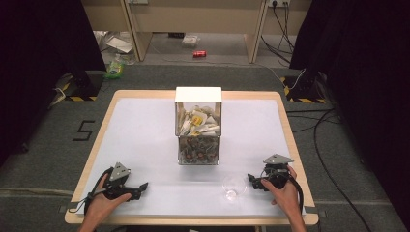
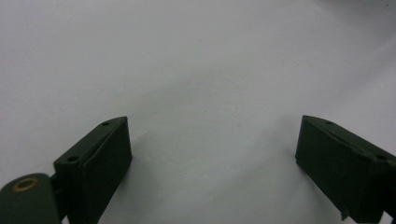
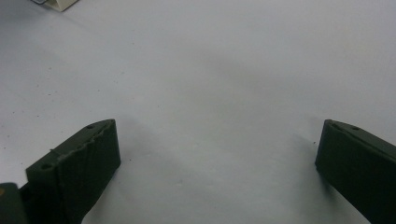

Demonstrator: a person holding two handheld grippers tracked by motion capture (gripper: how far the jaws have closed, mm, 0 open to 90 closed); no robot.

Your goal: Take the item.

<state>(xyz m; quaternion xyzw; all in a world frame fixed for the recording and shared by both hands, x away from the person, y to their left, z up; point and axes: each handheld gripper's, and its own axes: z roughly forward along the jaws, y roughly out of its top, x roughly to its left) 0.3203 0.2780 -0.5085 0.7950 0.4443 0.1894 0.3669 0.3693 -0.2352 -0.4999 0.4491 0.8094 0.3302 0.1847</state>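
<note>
Claws (image 1: 145, 185) (image 1: 251, 180) spread and empty in your hands on the table (image 1: 140, 130), cup (image 1: 234, 186) just beside your right one.

Lab/test rig: black curtains (image 1: 38, 58), hazard-taped stand bases (image 1: 77, 89), loose floor cables (image 1: 333, 145)

From my feed, a red drinks can (image 1: 199, 53) lies on its side on the grey carpeted floor (image 1: 43, 159) beyond the table, under a pale wooden bench (image 1: 193, 17). Left of it I see a green plastic bottle (image 1: 115, 67) and some crumpled clear wrapping (image 1: 116, 43). Black curtains (image 1: 38, 48) hang on both sides. A black figure "5" (image 1: 84, 130) is taped to the floor left of the table. Black cables (image 1: 329, 159) trail across the carpet on the right. Two stand bases edged in yellow-black hazard tape (image 1: 302, 92) sit near the far corners.
</note>
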